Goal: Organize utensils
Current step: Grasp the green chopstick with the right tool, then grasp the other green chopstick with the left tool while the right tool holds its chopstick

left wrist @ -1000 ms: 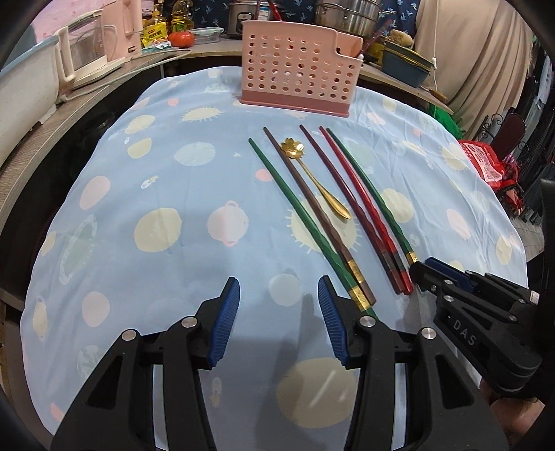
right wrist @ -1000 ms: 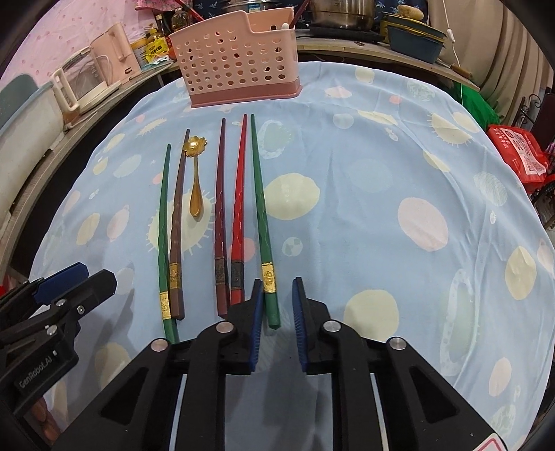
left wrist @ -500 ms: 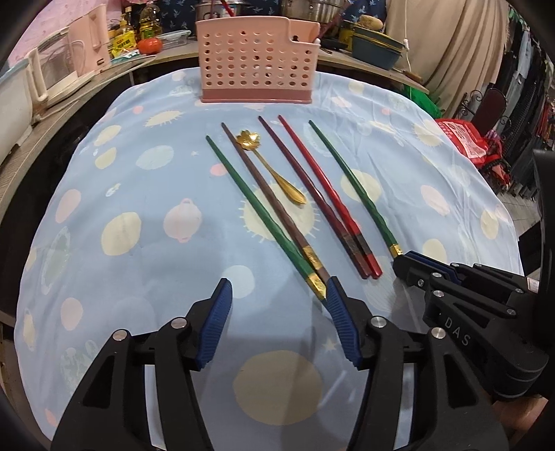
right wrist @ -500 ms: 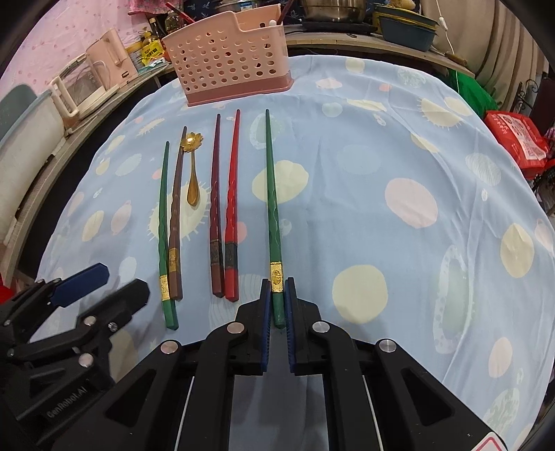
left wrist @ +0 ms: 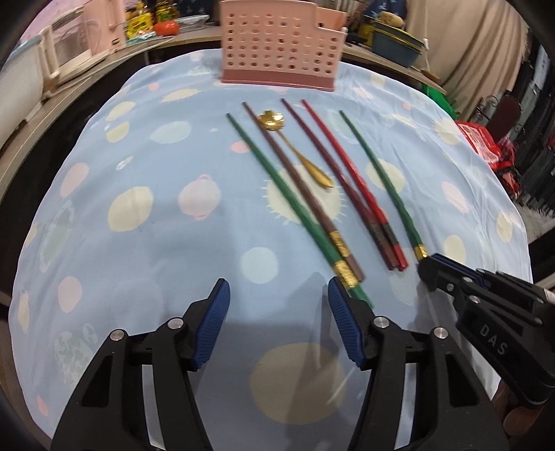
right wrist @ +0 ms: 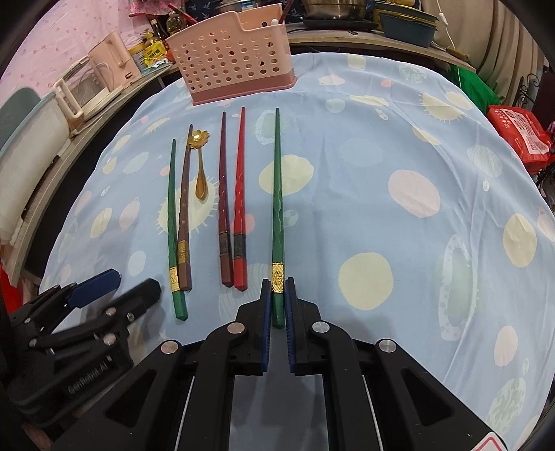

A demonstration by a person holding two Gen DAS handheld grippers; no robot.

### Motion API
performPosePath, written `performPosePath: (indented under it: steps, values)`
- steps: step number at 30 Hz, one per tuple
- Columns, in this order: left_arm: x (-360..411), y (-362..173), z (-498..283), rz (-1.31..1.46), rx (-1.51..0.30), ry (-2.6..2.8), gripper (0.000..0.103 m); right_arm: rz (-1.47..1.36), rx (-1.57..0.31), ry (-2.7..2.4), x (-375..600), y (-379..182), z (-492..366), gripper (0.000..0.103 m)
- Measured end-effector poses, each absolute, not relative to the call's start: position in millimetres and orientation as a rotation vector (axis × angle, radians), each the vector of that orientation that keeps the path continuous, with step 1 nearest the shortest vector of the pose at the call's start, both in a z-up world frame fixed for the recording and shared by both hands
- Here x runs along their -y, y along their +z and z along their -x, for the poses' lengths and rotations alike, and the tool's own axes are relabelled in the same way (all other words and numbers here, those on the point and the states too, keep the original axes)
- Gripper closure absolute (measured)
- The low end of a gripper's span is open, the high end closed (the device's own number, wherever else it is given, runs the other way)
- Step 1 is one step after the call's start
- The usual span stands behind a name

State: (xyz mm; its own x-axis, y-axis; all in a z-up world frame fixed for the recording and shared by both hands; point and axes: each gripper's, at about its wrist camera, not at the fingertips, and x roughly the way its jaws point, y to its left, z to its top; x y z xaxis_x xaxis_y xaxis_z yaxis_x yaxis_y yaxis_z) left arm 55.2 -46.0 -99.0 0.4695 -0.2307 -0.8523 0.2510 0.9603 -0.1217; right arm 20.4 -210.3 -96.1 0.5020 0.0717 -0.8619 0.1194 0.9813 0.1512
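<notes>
My right gripper (right wrist: pixel 277 295) is shut on the thick end of a green chopstick (right wrist: pixel 277 194), which points away toward the pink perforated utensil basket (right wrist: pixel 232 59). It shows at the right in the left wrist view (left wrist: pixel 381 173). On the cloth lie a second green chopstick (right wrist: pixel 170 215), a brown one (right wrist: pixel 184 201), a gold spoon (right wrist: pixel 200 173), a dark red chopstick (right wrist: pixel 222 194) and a red one (right wrist: pixel 239 194). My left gripper (left wrist: pixel 277 305) is open and empty, its right finger beside the second green chopstick's end (left wrist: pixel 347 274).
The table carries a blue cloth with pastel spots (right wrist: pixel 381 173). A pink kettle (right wrist: pixel 104 69) and bottles stand on the counter at the back left. Pots and a blue bowl (right wrist: pixel 406 20) stand behind the basket. A red bag (right wrist: pixel 520 135) lies off the right edge.
My right gripper closed on the green chopstick and carried it to the right, away from the red pair. My left gripper shifted and now stands by the other green chopstick's end.
</notes>
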Motion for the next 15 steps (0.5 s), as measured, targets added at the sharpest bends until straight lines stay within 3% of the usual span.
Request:
performPosePath:
  steps: [6,15]
  values:
    - [40.4,-94.5,-57.2,0.037,-1.044,-0.320,0.051,-0.206,-1.047,-0.030,210.3,-96.8,-21.0,0.096]
    - [75.0,-97.6,-55.7,-0.055,-1.030,-0.397,0.043,-0.212,-1.052,-0.035,214.1,-95.8,-20.3,0.096]
